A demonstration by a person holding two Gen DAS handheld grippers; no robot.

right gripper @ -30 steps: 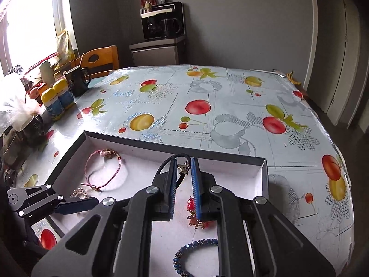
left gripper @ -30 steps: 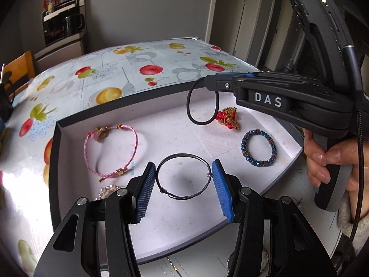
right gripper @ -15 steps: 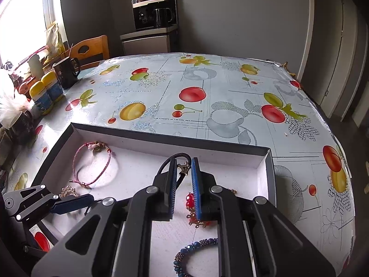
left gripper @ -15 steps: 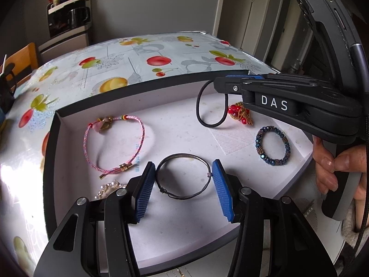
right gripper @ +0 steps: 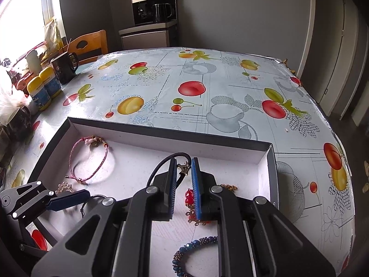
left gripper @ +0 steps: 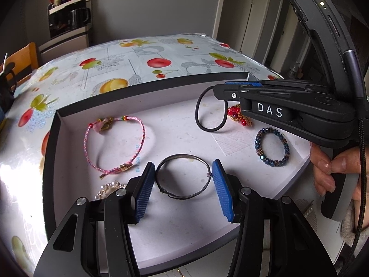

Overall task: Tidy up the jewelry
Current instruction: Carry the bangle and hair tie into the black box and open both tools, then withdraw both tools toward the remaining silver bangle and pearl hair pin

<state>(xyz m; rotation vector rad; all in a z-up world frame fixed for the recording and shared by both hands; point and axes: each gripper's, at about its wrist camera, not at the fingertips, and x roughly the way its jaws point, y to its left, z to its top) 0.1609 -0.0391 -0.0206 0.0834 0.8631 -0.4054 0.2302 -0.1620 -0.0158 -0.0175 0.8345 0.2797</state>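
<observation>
My right gripper (right gripper: 183, 168) was clenched on a black cord bracelet (left gripper: 208, 113), its loop hanging over the upper right of the tray (left gripper: 147, 86) in the left wrist view, apparently clear of the floor. My left gripper (left gripper: 183, 177) stood released, its blue pads either side of a thin wire bangle (left gripper: 183, 176) lying flat at lower centre. Outward lay a pink cord bracelet (left gripper: 115, 145) at left, a red beaded piece (left gripper: 237, 113) and a blue beaded bracelet (left gripper: 272, 146) at right, and a pearl piece (left gripper: 108, 188) at lower left. I judged I was mid-placement; next the cord needed lowering onto bare tray floor before release.
</observation>
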